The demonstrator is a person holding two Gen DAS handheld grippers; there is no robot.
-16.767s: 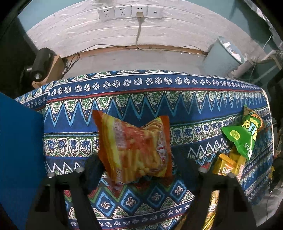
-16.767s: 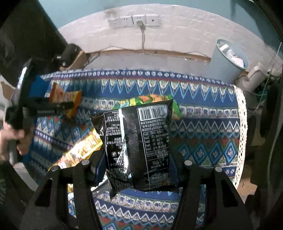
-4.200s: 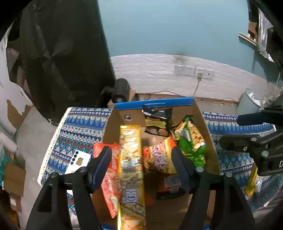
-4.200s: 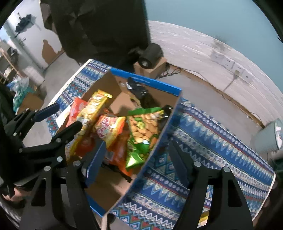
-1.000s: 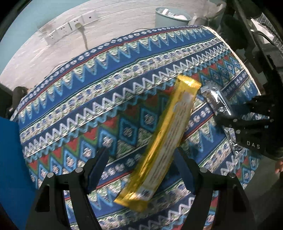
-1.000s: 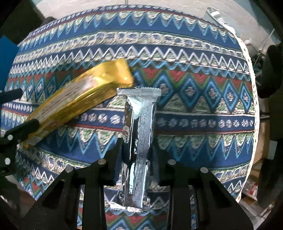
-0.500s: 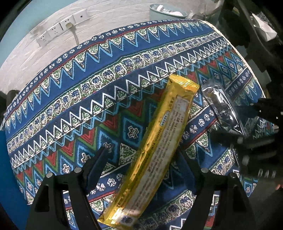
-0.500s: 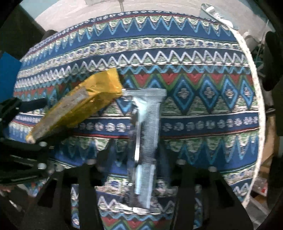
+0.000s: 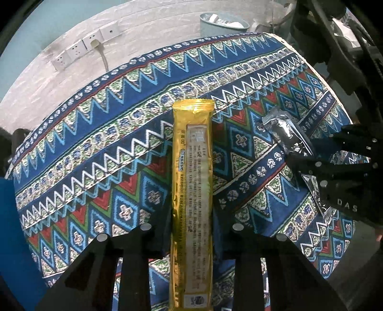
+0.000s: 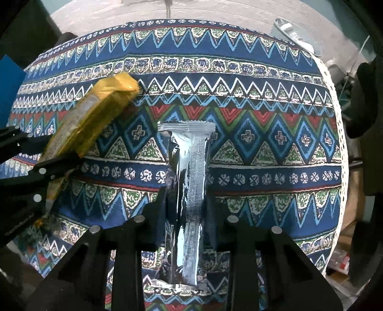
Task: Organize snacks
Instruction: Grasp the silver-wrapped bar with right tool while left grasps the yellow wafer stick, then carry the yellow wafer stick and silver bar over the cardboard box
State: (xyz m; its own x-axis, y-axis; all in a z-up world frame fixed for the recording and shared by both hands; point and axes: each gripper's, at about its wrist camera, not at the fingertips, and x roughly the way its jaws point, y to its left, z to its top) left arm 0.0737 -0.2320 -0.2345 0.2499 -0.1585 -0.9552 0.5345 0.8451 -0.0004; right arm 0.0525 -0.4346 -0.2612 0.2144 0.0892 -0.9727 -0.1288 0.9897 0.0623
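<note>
A long gold snack pack (image 9: 192, 179) lies on the patterned tablecloth (image 9: 95, 143), lined up lengthwise between the fingers of my left gripper (image 9: 191, 239). Its jaws are closing and the pads press the pack's sides. In the right wrist view the same gold pack (image 10: 95, 114) slants at the left. A slim silver foil pack (image 10: 191, 179) runs straight up between the fingers of my right gripper (image 10: 186, 210), which is shut on its lower half. The left wrist view shows this silver pack (image 9: 287, 134) at the right, partly hidden by the right gripper's black body.
A blue box edge (image 9: 9, 227) stands at the far left. Behind the table are a grey bin (image 9: 222, 21) and wall sockets (image 9: 81, 47). The cloth's white lace hem (image 10: 335, 119) marks the table's right edge. Dark gear stands beyond it.
The gold pack has swung from slanted to straight between my left fingers, which have closed in on it. My right fingers stood wider half a second ago and are back tight on the silver pack.
</note>
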